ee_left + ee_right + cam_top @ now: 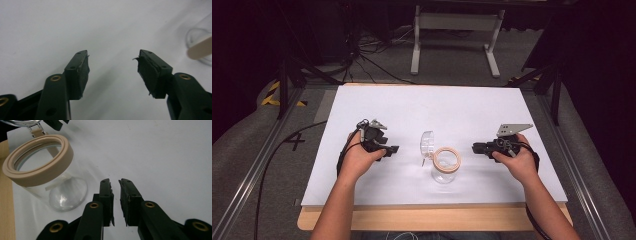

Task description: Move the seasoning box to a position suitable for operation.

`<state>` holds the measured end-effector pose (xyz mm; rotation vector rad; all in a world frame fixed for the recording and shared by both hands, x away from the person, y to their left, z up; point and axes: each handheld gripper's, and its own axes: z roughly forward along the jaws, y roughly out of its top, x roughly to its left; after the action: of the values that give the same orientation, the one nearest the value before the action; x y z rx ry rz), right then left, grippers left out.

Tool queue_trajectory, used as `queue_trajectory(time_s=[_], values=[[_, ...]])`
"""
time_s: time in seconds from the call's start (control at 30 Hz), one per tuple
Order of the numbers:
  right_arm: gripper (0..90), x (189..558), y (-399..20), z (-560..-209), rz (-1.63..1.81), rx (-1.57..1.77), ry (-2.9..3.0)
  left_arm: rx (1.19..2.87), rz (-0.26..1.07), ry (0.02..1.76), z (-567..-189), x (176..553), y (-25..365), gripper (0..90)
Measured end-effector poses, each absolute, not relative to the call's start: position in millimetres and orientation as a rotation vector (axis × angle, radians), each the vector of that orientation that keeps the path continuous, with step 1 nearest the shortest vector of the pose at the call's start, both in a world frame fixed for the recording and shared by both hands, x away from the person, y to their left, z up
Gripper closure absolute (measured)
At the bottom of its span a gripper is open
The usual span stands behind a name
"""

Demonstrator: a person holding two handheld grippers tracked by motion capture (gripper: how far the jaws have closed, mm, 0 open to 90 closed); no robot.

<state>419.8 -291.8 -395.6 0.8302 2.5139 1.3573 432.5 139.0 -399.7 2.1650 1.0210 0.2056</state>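
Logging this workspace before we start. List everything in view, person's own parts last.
clear glass jar with beige sealing ring: one, upright, lid open, centre of board
hinged clear glass lid: one, swung back behind jar
white board: one, atop table
light wooden table: one, edge shows near person
white metal frame: one, on floor beyond
left claw: black, open, left of jar
right claw: black, narrow gap between jaws, right of jar
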Motion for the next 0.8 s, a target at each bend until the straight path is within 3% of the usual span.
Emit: queue_trajectory(time_s=[0.13, 0.3, 0.43, 0.8], values=[[85.3, 417.8, -288.1, -397.9, 1.355, 0.822, 2.545, 2.186, 0.157, 0.935, -386.3, 419.6, 135.2, 46.9], [89.8, 415.2, -282.5, -398.0, 1.335, 0.791, 2.576, 2.250, -0.019, 0.832, -380.7, 404.4, 127.1, 71.6], [90.0, 415.0, -280.0, -398.3, 1.332, 0.773, 2.589, 2.264, -0.073, 0.783, -378.4, 396.5, 117.8, 89.5], [89.9, 413.4, -279.4, -396.0, 1.344, 0.763, 2.580, 2.283, -0.146, 0.603, -389.2, 389.4, 78.7, 90.0]])
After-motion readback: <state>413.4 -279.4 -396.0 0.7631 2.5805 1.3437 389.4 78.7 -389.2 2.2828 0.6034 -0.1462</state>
